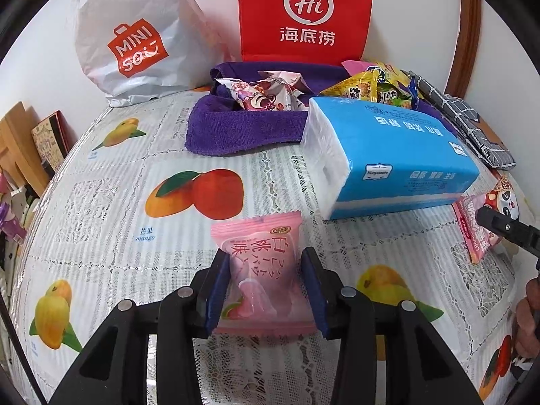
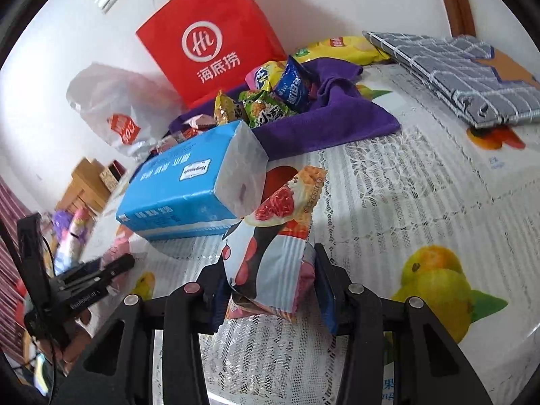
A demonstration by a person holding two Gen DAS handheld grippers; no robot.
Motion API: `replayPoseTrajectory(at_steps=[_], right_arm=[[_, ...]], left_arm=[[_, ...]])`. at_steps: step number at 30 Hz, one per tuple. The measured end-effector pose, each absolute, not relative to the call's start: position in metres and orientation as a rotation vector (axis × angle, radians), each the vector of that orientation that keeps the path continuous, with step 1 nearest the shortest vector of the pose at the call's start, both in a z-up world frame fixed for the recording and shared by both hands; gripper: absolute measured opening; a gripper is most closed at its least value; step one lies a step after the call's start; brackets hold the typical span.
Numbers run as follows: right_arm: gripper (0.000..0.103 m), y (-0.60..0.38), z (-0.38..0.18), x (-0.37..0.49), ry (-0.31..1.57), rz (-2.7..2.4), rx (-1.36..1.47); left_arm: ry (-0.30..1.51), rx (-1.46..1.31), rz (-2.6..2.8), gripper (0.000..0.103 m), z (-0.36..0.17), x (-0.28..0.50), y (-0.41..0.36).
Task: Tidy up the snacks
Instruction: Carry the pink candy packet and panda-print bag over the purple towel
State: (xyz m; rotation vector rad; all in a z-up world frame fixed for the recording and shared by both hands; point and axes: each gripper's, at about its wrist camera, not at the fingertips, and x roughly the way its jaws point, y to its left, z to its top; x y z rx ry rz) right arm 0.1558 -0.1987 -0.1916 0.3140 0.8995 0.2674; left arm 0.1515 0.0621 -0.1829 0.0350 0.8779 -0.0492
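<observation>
Your left gripper (image 1: 265, 281) has its blue-padded fingers (image 1: 217, 290) pressed against both sides of a pink peach-print snack packet (image 1: 261, 270), which stands upright between them just above the worktop (image 1: 101, 202), a surface covered in a lace-pattern cloth printed with mangoes. At the far left of that view a white MINISO bag (image 1: 135, 37) leans against the wall. Next along, a purple towel (image 1: 229, 128) lies bunched up with a heap of pink wrapped snacks (image 1: 266, 96) on it, and a red Haidilao paper bag (image 1: 305, 13) stands behind. Right of the towel a blue tissue pack (image 1: 391, 155) lies on the worktop, with yellow and green snack packets (image 1: 371, 89) piled behind it. A grey checked pouch (image 1: 469, 125) sits at the right edge.

Your right gripper (image 2: 270, 285) is clamped on a penguin-print snack packet (image 2: 270, 249), its top tilting up toward the tissue pack (image 2: 189, 185) and lifted off the cloth. From this side the purple towel (image 2: 337, 121) holds the loose packets (image 2: 270, 98), the yellow chip bag (image 2: 341, 49) lies beyond it, and the checked pouch (image 2: 452, 77) rests farther right.
</observation>
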Motion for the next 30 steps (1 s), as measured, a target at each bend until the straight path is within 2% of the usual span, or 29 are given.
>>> replayPoseTrajectory(at_steps=[5,11,15,17,30], right_arm=[[0.044,-0.186,-0.187,0.154,0.902,0.266,0.21],[0.044,-0.196,-0.191,0.156,0.926,0.302,0.274],[0.043,-0.198,-0.19,0.156,0.932,0.312,0.287],[0.043,-0.197,-0.189,0.155,0.928,0.314,0.282],[0.041,-0.207,-0.163,0.139,0.888,0.284,0.315]], left_arm=[[0.879,0.041,-0.054,0.044,-0.183,0.152,0.06],[0.879,0.04,-0.055,0.044,-0.183,0.152,0.06],[0.868,-0.006,-0.089,0.042,-0.181,0.15,0.066],[0.863,-0.028,-0.096,0.036,-0.181,0.149,0.069],[0.818,-0.057,-0.117,0.036,-0.157,0.129,0.076]])
